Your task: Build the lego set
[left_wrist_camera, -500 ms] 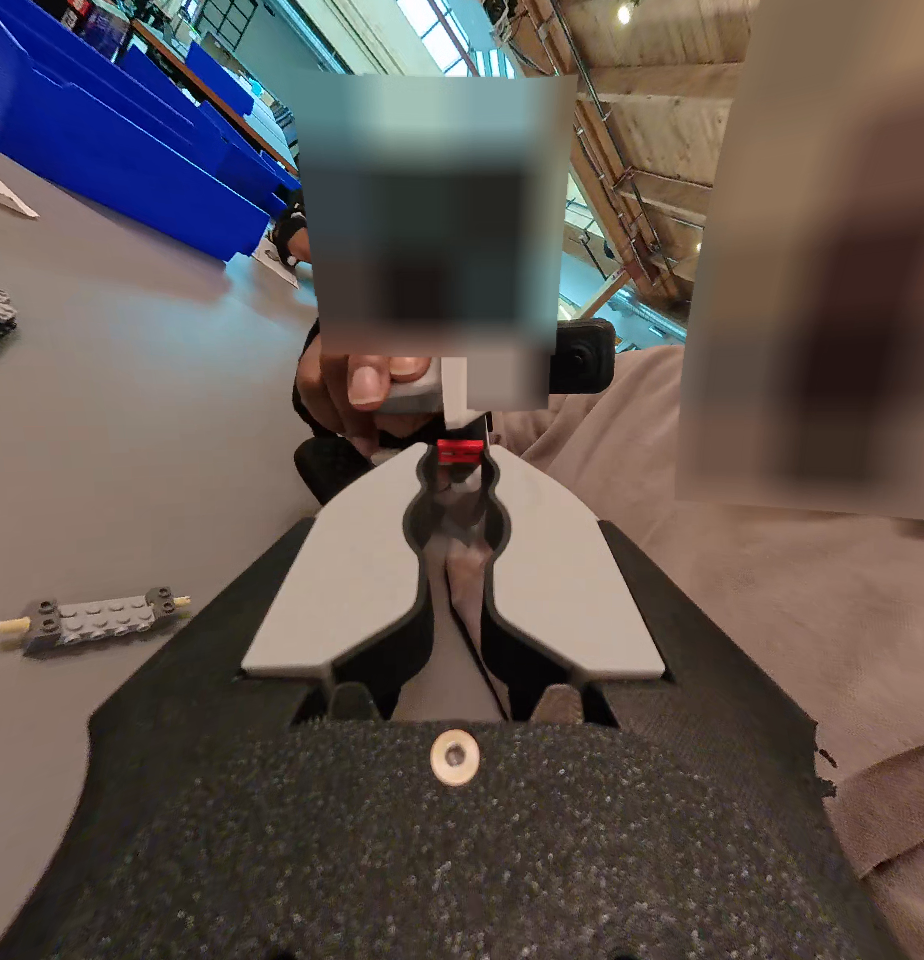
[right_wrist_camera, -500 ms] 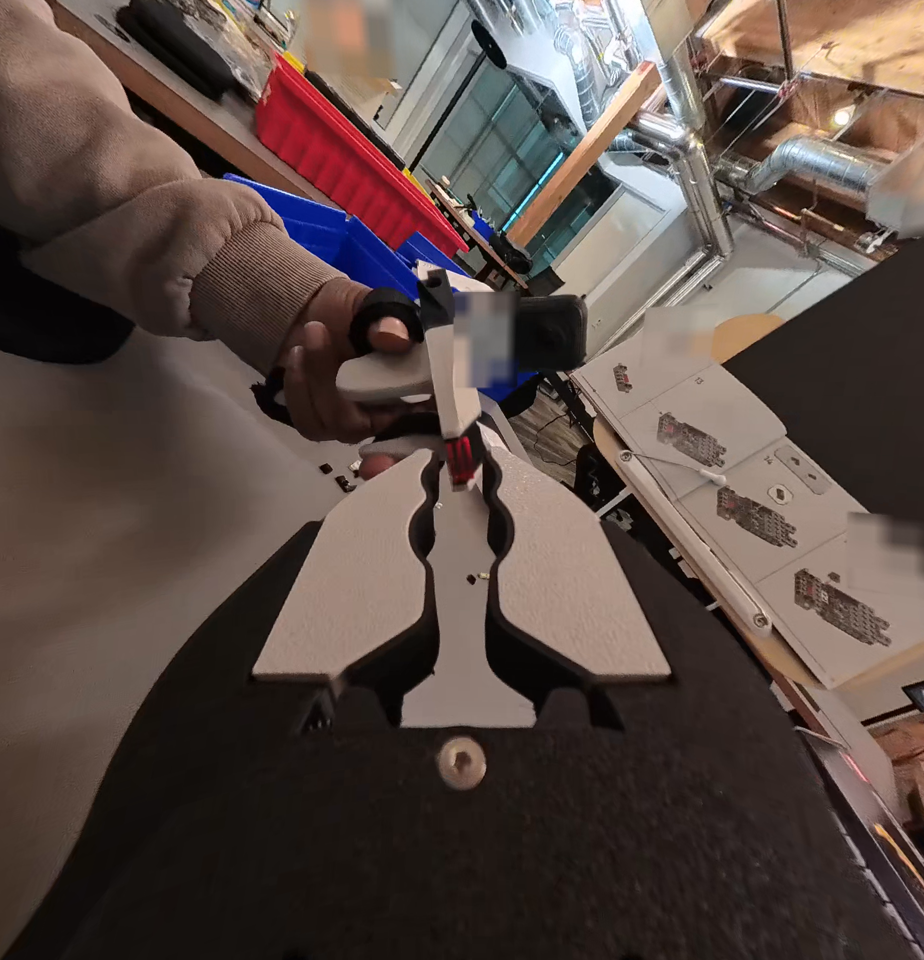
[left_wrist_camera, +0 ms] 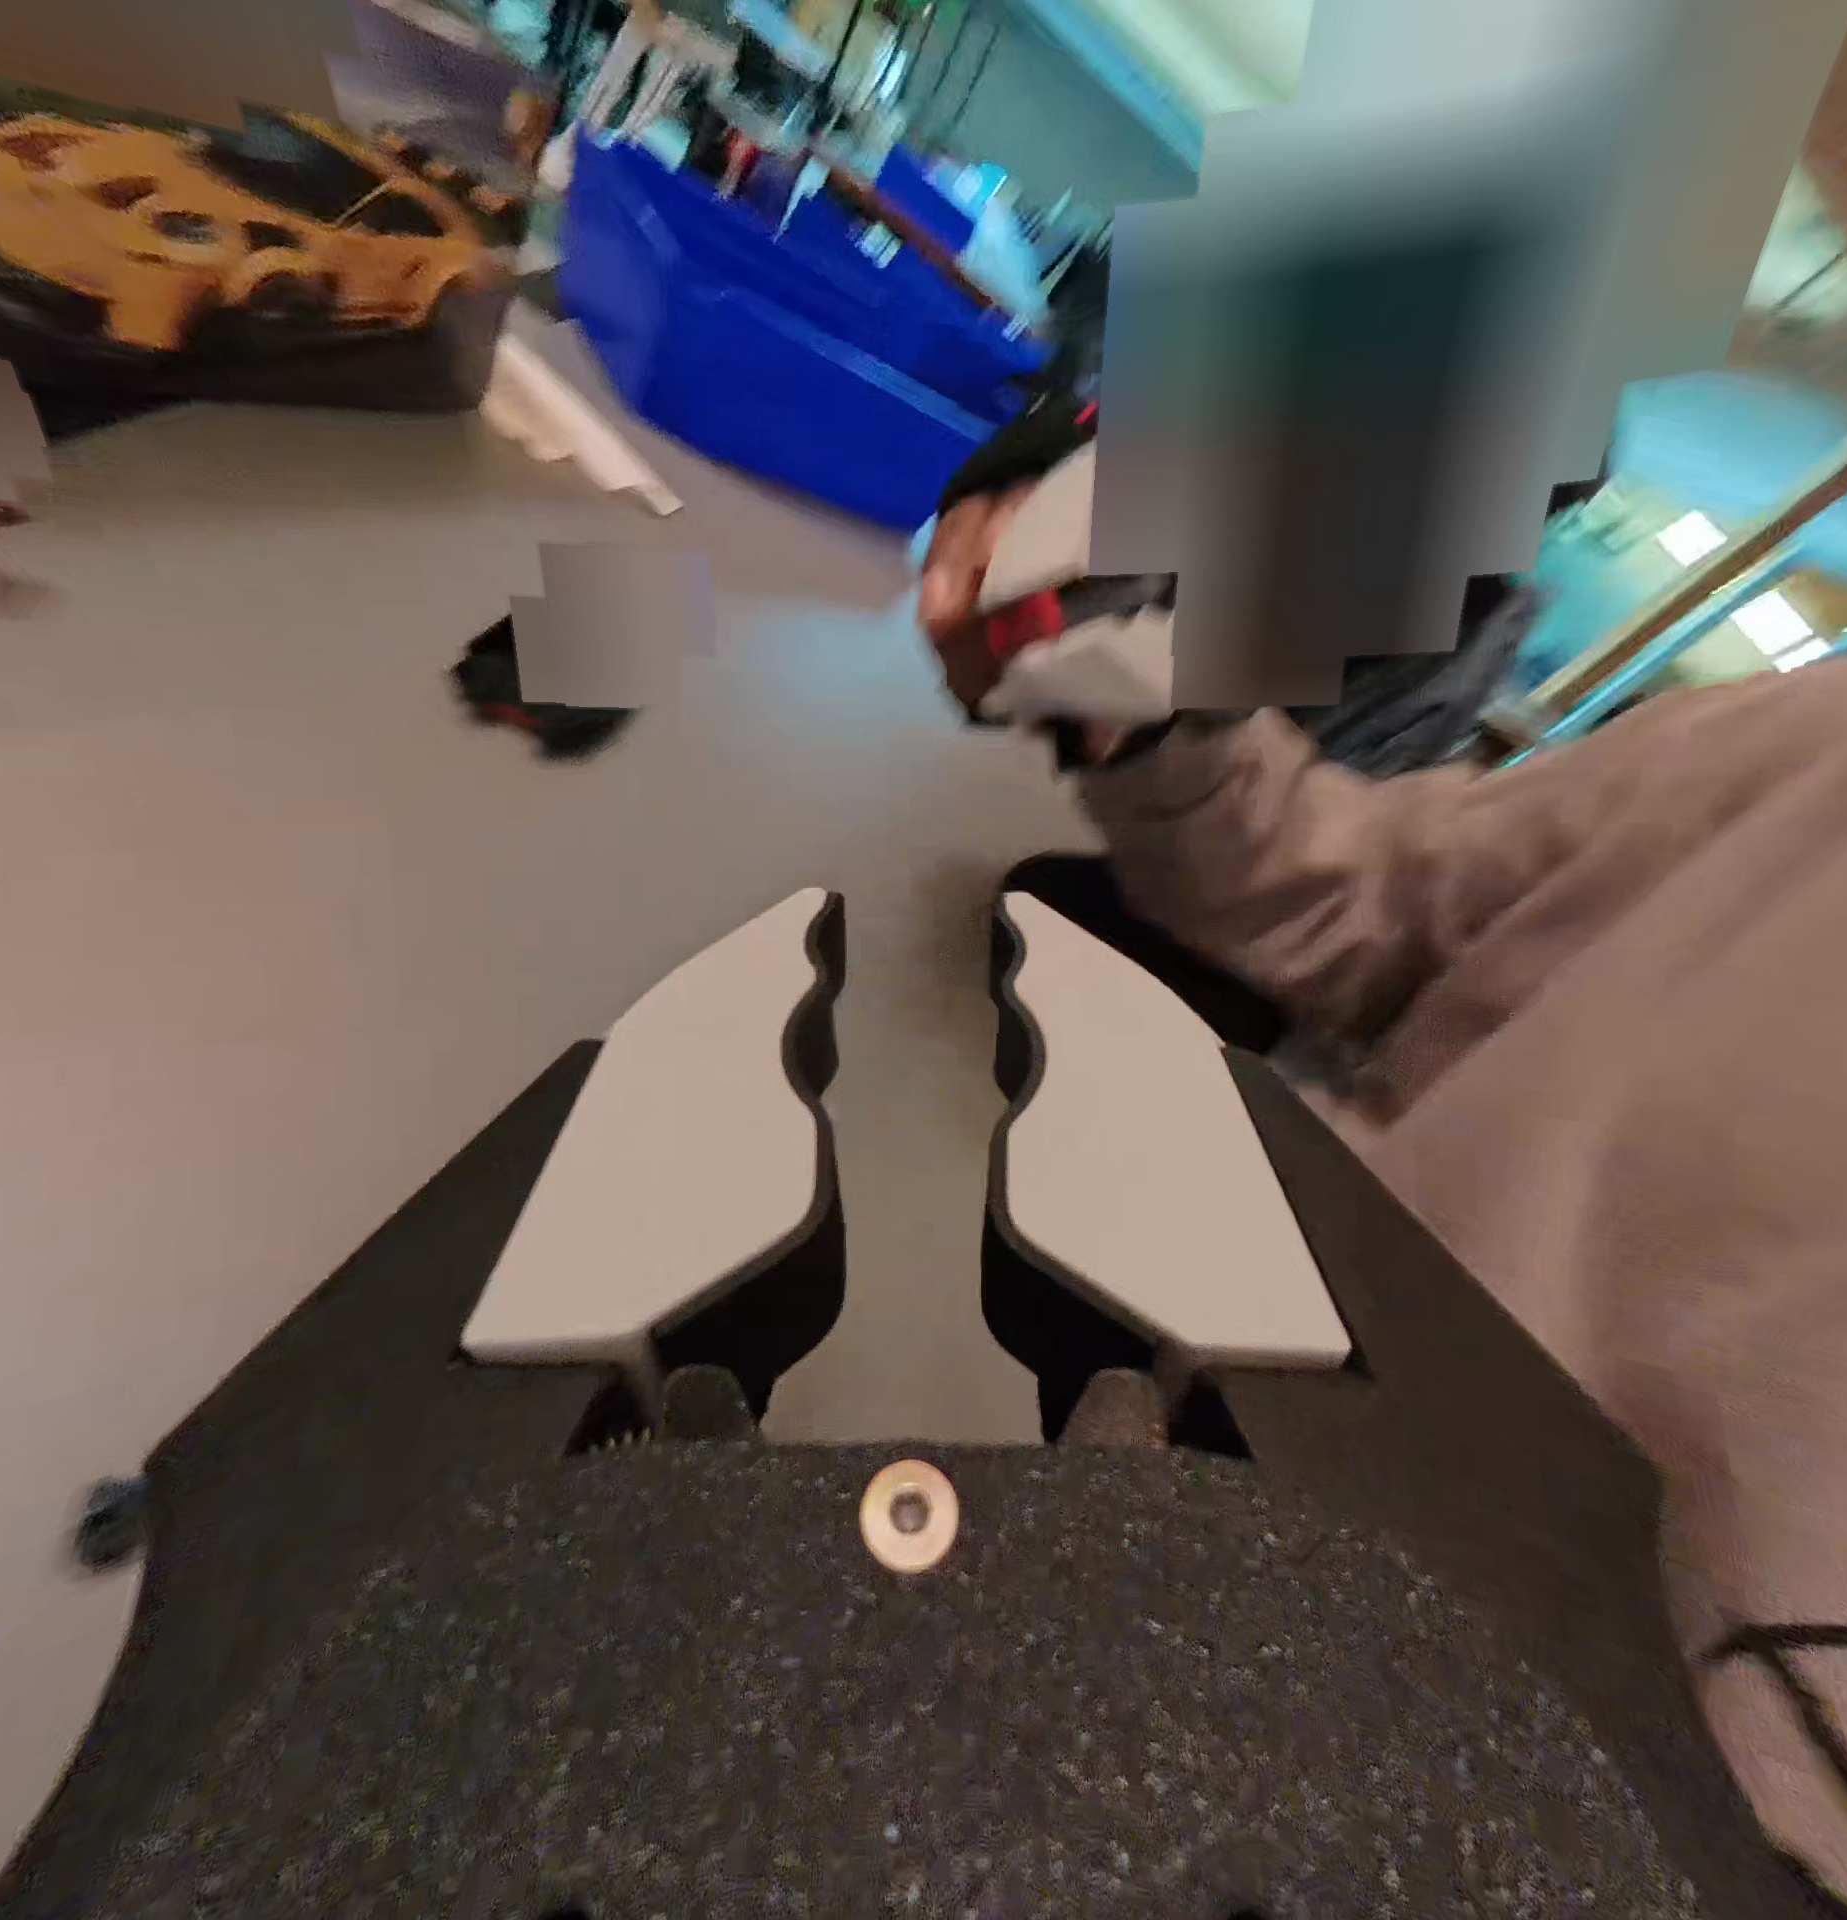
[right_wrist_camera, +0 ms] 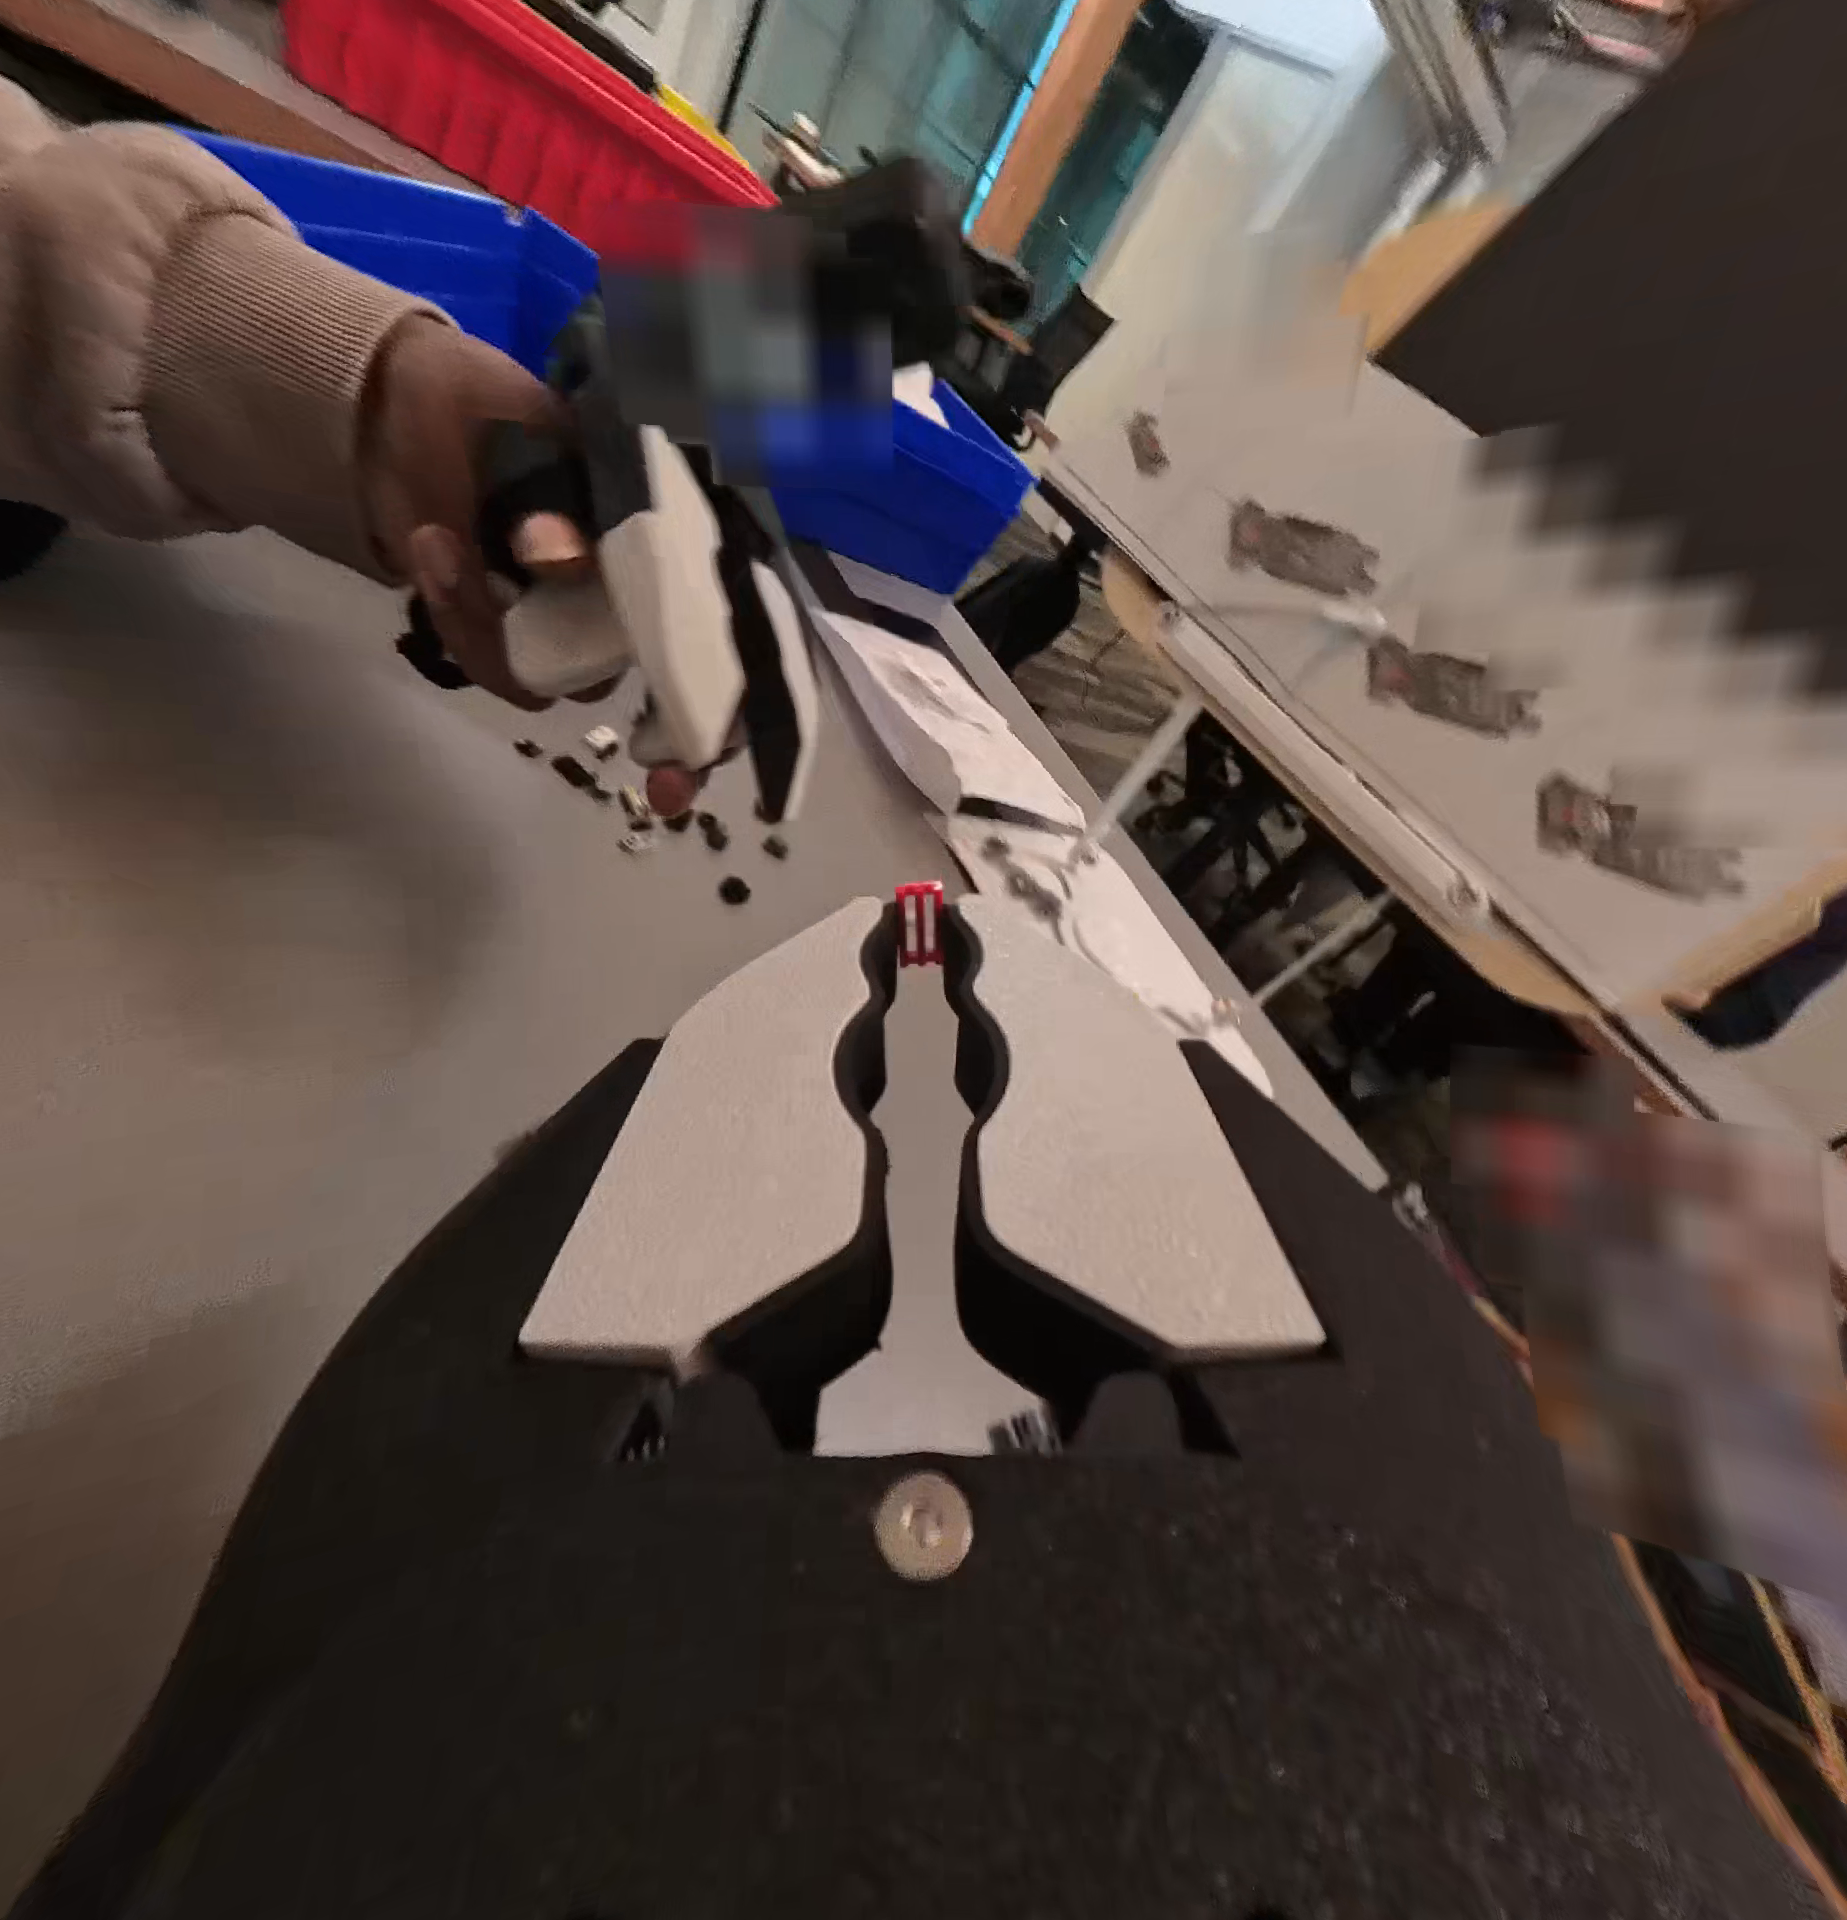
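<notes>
Right tool point(right_wrist_camera: 921, 920) pinches a small red ribbed lego piece point(right_wrist_camera: 918, 923) at its tips, above the grey bench point(right_wrist_camera: 223, 935). Left tool point(left_wrist_camera: 917, 914) gapes, empty. Advice: keep pinch square, align before pressing.

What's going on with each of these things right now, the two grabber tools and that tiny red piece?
left gripper: open, nothing between its fingers, above the grey table.
right gripper: shut on the red piece.
red piece: upright, pinched at the fingertips.
small loose pieces: scattered on the table.
</notes>
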`<state>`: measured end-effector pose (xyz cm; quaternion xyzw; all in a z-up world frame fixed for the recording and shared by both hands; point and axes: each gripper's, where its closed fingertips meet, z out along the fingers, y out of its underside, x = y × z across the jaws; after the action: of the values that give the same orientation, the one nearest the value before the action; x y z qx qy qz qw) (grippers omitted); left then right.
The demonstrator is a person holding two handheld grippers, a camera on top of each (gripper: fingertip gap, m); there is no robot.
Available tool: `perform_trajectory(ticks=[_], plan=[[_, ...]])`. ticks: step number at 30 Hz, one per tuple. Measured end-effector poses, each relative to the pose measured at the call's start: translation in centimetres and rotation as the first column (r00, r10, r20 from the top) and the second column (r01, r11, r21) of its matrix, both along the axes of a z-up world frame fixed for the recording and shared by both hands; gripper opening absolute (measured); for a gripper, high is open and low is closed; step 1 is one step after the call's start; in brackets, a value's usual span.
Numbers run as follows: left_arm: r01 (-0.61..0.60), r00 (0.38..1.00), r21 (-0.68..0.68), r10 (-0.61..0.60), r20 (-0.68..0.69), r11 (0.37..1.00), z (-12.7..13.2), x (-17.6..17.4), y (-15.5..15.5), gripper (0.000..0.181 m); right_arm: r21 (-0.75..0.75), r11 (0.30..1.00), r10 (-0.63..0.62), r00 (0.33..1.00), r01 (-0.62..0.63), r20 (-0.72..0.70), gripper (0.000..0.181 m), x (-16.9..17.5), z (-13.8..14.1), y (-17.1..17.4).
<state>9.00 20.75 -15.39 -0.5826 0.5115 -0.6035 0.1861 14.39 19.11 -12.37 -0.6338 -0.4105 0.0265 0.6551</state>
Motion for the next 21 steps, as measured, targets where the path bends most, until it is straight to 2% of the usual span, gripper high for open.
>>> perform_trajectory(ticks=[3,5,8,11,15,21], plan=[[0.009,0.983,0.201,0.028,-0.182,0.979,-4.6,0.5,1.0,0.034,-0.032,0.997,-0.066,0.998,0.066,0.005,0.008,2.0,-1.1,0.7],[0.046,0.948,0.307,0.056,-0.315,0.950,-7.7,0.6,1.4,0.041,-0.044,0.995,-0.088,0.996,0.089,0.025,0.008,2.2,-2.0,1.1],[0.096,0.905,0.381,0.079,-0.418,0.920,-10.3,0.8,0.5,0.056,-0.062,0.993,-0.100,0.994,0.103,0.038,0.008,2.2,-2.9,1.5],[0.116,0.888,0.425,0.098,-0.449,0.898,-11.6,1.0,-0.8,0.068,-0.073,0.991,-0.108,0.993,0.112,0.047,0.008,2.4,-3.4,1.7],[0.110,0.885,0.545,0.168,-0.434,0.831,-12.1,1.4,-0.6,0.062,-0.086,0.989,-0.117,0.992,0.120,0.048,0.008,2.6,-3.8,1.9],[0.112,0.883,0.569,0.181,-0.432,0.814,-12.1,1.5,-0.5,0.058,-0.089,0.989,-0.118,0.992,0.122,0.049,0.008,2.5,-4.0,1.9]])
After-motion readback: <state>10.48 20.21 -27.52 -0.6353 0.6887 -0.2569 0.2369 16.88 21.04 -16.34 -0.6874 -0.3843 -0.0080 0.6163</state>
